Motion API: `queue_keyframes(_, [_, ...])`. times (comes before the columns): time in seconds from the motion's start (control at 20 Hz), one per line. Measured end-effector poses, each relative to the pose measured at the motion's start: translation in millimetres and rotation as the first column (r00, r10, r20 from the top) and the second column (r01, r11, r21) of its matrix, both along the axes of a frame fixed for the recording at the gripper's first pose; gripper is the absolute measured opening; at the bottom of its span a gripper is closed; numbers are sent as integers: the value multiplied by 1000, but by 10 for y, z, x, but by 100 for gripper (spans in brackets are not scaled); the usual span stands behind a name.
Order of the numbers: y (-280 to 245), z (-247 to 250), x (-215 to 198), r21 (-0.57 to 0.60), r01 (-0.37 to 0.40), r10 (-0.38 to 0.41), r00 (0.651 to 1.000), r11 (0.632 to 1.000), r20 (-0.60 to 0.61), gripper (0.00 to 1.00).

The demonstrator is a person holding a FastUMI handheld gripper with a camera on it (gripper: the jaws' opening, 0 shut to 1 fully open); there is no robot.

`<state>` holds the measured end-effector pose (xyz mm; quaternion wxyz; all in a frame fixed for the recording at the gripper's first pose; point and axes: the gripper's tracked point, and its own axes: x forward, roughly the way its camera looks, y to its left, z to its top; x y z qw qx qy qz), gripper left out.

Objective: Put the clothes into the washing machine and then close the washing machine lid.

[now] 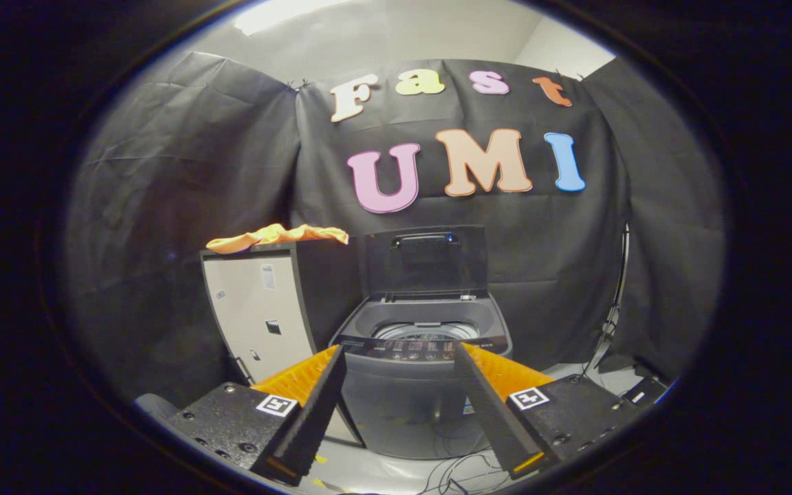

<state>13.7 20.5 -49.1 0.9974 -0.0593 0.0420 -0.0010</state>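
Fingers of my gripper [399,354] spread wide at the frame's bottom, grasping nothing.
Beyond them, at centre, I see the washing machine [423,385] with its lid [426,261] raised upright; the orange clothes [278,236] lie atop a cabinet [258,323] left of centre, just beside the machine.

- The gripper [399,357] has its fingers spread wide with nothing between them;
- beyond them stands a dark grey top-loading washing machine [418,385], its lid [426,261] raised upright;
- an orange cloth [278,236] lies atop a pale cabinet [258,316] beside the machine.
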Motion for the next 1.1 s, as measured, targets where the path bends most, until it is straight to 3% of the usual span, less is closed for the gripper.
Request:
queue_keyframes(0.4, [-180,97,145,9,84,-84,995,996,55,97])
queue_keyframes(1.1, [745,247,660,46,69,-73,995,997,75,96])
